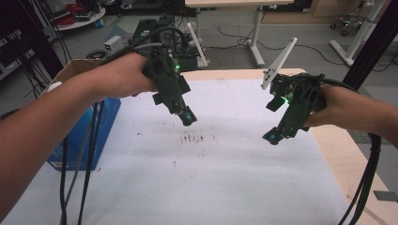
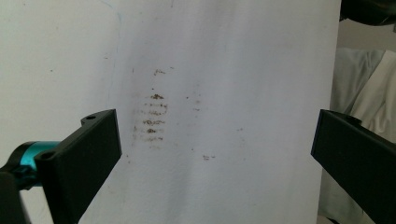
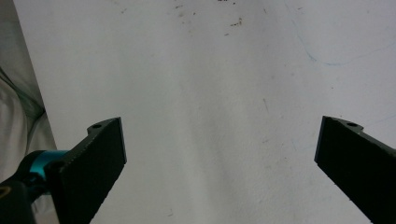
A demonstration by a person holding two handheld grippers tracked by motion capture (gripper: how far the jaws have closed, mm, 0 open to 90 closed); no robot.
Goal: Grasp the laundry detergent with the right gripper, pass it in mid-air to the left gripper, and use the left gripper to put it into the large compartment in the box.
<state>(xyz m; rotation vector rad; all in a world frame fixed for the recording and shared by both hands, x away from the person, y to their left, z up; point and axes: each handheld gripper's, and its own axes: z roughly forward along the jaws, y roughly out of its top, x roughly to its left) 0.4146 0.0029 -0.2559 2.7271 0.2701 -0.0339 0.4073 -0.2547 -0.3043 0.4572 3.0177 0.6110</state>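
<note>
Counting from where I stand: two black hand-held two-jaw grippers, one per hand, both raised above the table and holding nothing. The left gripper [image 1: 187, 117] hangs over the far middle of the sheet, nose tilted down; in the left gripper view [image 2: 212, 144] its jaws stand wide apart. The right gripper [image 1: 273, 137] hovers near the sheet's right edge; in the right gripper view [image 3: 219, 149] its jaws are likewise spread wide. One white cloth-like sheet [image 1: 225, 178] covers most of the pale wooden tabletop [image 1: 338, 159]. One patch of brown smudge marks [image 1: 193, 138] lies on the sheet, between the two grippers and nearer the left one; it sits just ahead of the left jaws [image 2: 153, 119]. One blue box [image 1: 82, 140] stands at the table's left edge. Beyond: grey floor, loose cables, desk legs.
</note>
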